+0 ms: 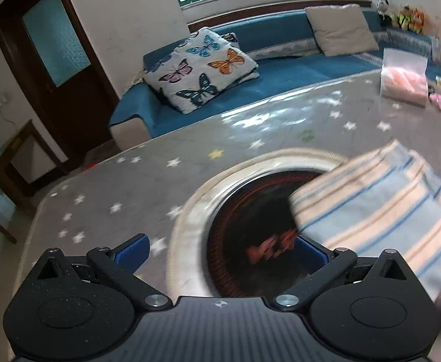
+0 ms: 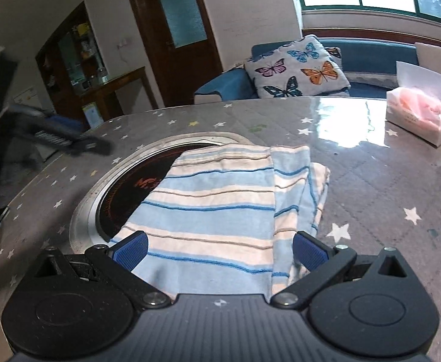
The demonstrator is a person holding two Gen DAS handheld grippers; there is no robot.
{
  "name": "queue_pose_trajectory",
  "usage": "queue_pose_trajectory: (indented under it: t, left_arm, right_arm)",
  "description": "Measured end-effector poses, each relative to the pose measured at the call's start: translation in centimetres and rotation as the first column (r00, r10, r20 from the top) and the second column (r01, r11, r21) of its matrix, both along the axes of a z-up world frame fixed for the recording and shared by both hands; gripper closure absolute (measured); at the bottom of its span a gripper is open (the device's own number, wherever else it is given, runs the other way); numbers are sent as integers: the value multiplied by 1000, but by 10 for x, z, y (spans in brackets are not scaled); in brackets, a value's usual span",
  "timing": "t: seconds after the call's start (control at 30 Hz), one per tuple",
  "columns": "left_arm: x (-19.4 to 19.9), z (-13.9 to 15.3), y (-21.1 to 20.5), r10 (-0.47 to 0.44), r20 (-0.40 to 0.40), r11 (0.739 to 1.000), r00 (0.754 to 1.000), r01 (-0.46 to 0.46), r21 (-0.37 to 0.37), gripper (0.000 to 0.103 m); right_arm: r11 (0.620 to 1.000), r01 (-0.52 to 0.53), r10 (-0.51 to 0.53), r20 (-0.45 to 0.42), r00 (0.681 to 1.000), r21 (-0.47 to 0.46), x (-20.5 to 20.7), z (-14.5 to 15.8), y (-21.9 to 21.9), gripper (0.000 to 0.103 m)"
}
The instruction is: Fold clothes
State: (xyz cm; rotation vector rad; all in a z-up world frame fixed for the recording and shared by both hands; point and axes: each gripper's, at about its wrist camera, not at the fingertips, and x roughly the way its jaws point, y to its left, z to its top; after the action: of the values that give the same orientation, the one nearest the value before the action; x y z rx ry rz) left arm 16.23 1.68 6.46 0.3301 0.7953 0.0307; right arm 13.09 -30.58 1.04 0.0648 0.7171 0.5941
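A living room with a blue sofa and a butterfly cushion lies behind a grey star-patterned desk, where a folded striped cloth lies flat, partly covering a round inset burner. The right gripper sits directly over the cloth's near edge, jaws spread and holding nothing, the stripes running across its fingers. The left gripper, also spread and empty, hangs over the burner with the cloth off to its right, so the right is judged nearer

Cloth on table, overlapping inset hob.
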Motion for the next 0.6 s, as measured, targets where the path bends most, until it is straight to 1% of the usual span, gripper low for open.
queue_pose_trajectory:
  t: [0.07, 0.17, 0.23, 0.3, 0.43, 0.47, 0.5, 0.6]
  left_arm:
    - [-12, 1, 11, 3, -4, 1000, 1000, -3, 19, 0]
    - [-26, -3, 24, 18, -16, 1000, 1000, -19, -12, 0]
    - [-31, -10, 26, 29, -19, 998, 999, -30, -53, 0]
    - [-35, -20, 25, 36, -31, 993, 999, -39, -111, 0]
    - [-32, -36, 15, 35, -45, 975, 998, -44, -218, 0]
    - [-30, -38, 12, 31, -42, 969, 999, -41, -245, 0]
    - [-29, -39, 9, 25, -39, 963, 999, -35, -268, 1]
    - [-24, -42, -1, 5, -35, 951, 999, -15, -310, 1]
  right_arm:
    - [1000, 9, -9, 2, 1000, -10, 2, 0, -1, 0]
    - [999, 31, -31, 7, 1000, -18, 3, 3, -2, 0]
    - [999, 50, -50, 12, 999, -16, 7, 5, -4, 0]
    - [998, 68, -68, 10, 998, -18, 13, 6, -5, 0]
    - [994, 106, -106, -10, 994, -21, 25, 3, -8, 1]
    - [993, 115, -115, -13, 993, -25, 28, 2, -9, 2]
    - [992, 126, -126, -18, 992, -27, 31, 1, -10, 5]
    - [988, 154, -154, -40, 987, -17, 39, -4, -14, 8]
